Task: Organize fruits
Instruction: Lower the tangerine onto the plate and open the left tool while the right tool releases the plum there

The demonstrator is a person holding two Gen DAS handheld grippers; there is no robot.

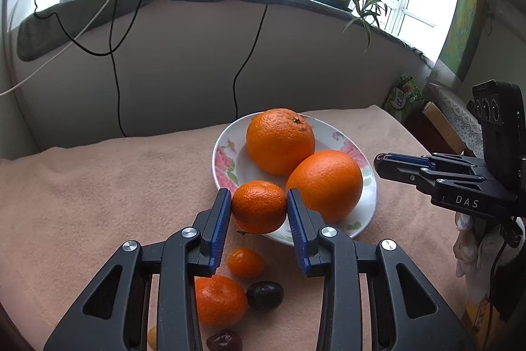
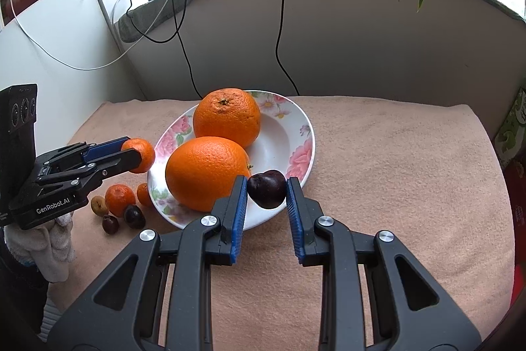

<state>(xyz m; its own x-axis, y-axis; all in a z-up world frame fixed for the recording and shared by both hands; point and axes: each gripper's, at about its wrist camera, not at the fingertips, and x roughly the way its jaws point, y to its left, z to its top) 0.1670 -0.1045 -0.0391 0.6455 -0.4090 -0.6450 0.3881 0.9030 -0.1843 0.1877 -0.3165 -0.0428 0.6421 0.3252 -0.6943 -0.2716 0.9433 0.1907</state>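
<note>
A small mandarin [image 1: 259,213] hangs just above the near-left rim of the flowered plate [image 1: 227,160], with my left gripper [image 1: 259,196] shut on it. Two big oranges [image 1: 280,140] [image 1: 325,181] lie in the plate. Over the plate's [image 2: 305,134] near-right rim, my right gripper [image 2: 267,183] is shut on a dark plum [image 2: 267,191]. The right wrist view shows the left gripper [image 2: 133,150] with its mandarin [image 2: 144,155] at the left. The right gripper [image 1: 379,162] shows at the right in the left wrist view.
Loose on the pink cloth [image 2: 394,170] left of the plate lie a mandarin [image 2: 120,199], a small orange fruit [image 2: 143,194], a yellowish fruit [image 2: 98,205] and two dark fruits [image 2: 134,216] [image 2: 110,224]. Cables [image 2: 279,32] hang down the wall behind.
</note>
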